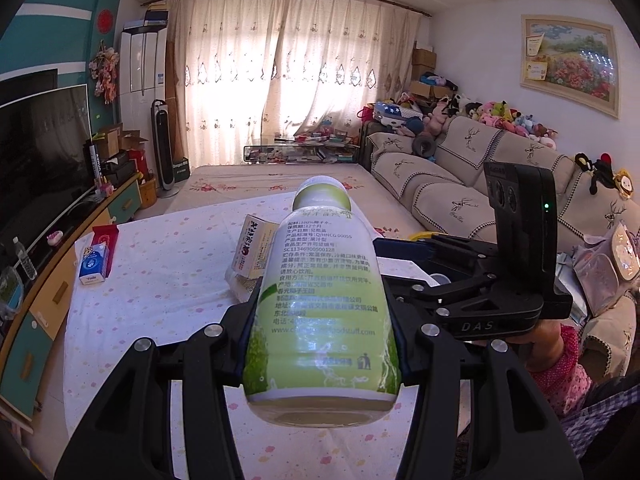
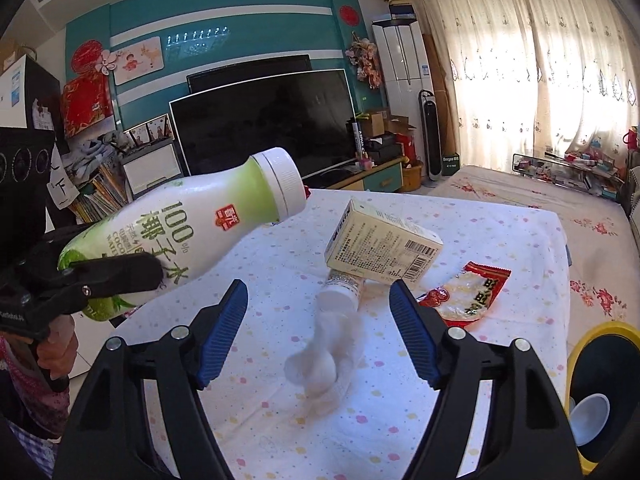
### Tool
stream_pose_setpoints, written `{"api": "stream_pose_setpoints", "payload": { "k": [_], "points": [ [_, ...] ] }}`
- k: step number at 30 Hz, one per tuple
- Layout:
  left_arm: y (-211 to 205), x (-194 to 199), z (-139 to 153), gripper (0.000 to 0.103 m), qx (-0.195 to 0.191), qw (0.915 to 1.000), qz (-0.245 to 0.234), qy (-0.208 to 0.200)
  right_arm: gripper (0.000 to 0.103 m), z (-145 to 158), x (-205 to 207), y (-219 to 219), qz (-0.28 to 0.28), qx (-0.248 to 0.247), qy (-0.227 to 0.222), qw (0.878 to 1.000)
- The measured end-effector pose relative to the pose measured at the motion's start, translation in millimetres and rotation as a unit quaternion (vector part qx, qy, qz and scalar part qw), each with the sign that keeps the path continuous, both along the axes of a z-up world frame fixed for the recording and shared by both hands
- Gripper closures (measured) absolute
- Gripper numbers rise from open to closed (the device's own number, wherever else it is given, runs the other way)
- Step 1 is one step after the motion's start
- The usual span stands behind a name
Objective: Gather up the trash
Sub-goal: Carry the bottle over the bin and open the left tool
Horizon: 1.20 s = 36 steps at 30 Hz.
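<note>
The table (image 2: 500, 216), under a spotted cloth, fills the middle. The left gripper (image 1: 322, 344) clamps a green-and-white bottle (image 1: 320, 300), lifted above the table's near-left side. A cream box (image 2: 384, 248) leans mid-table; a red wrapper (image 2: 468, 296) lies towards the right edge. The right gripper (image 2: 318, 334) gapes, pads bare, a blurred white tissue (image 2: 324, 364) between its jaws.

left gripper (image 1: 324, 344): black linkage arms, blue pads clamped on both sides of a green-and-white bottle (image 1: 320, 300), which points forward and upward, cap away from the camera. in the right wrist view the same gripper (image 2: 120, 276) enters from the left, carried by a hand (image 2: 56, 350) on its grip. right gripper (image 2: 318, 332): jaws apart, blue pads (image 2: 224, 332) bare, nothing pressed between them, pointing slightly downward over the desk (image 2: 500, 232).
</note>
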<state>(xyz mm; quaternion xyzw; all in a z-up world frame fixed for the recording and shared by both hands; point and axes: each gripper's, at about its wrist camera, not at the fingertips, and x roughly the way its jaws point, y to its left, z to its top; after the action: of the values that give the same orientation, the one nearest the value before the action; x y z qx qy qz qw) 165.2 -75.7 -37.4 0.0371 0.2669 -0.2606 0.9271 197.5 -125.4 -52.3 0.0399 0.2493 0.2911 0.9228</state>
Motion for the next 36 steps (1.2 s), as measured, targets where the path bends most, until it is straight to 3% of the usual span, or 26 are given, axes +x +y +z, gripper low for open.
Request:
{"api": "stream_pose_setpoints", "payload": {
  "k": [1, 3, 8, 10, 11, 18, 28, 36],
  "points": [
    [-2, -1, 1, 0.052, 0.0, 1.0, -0.002, -0.001, 0.068, -2, 3, 0, -0.002, -0.005, 0.006, 1.0],
    [-5, 0, 2, 0.052, 0.0, 1.0, -0.004, -0.001, 0.091, -7, 6, -1, -0.009, -0.019, 0.022, 1.0],
    [-10, 4, 0, 0.052, 0.001, 1.0, -0.007, 0.003, 0.088, -15, 4, -17, -0.025, -0.008, 0.034, 0.999],
    [-12, 9, -2, 0.052, 0.004, 0.9999, -0.011, 0.006, 0.068, -16, -1, -31, -0.043, -0.001, 0.032, 0.999],
    [-13, 13, -4, 0.052, 0.005, 0.9999, -0.014, 0.008, 0.066, -15, -3, -39, -0.054, 0.0, 0.031, 0.998],
    [-48, 32, -18, 0.052, 0.019, 0.9983, -0.05, 0.024, 0.065, -14, -39, -108, -0.166, -0.031, 0.014, 0.986],
    [-151, 69, -30, 0.052, 0.044, 0.99, -0.131, 0.028, 0.06, -31, -83, -224, -0.331, -0.037, 0.017, 0.943],
    [-260, 101, -53, 0.052, 0.064, 0.978, -0.193, 0.046, 0.058, -49, -118, -292, -0.411, -0.018, 0.032, 0.911]
  ]
}}
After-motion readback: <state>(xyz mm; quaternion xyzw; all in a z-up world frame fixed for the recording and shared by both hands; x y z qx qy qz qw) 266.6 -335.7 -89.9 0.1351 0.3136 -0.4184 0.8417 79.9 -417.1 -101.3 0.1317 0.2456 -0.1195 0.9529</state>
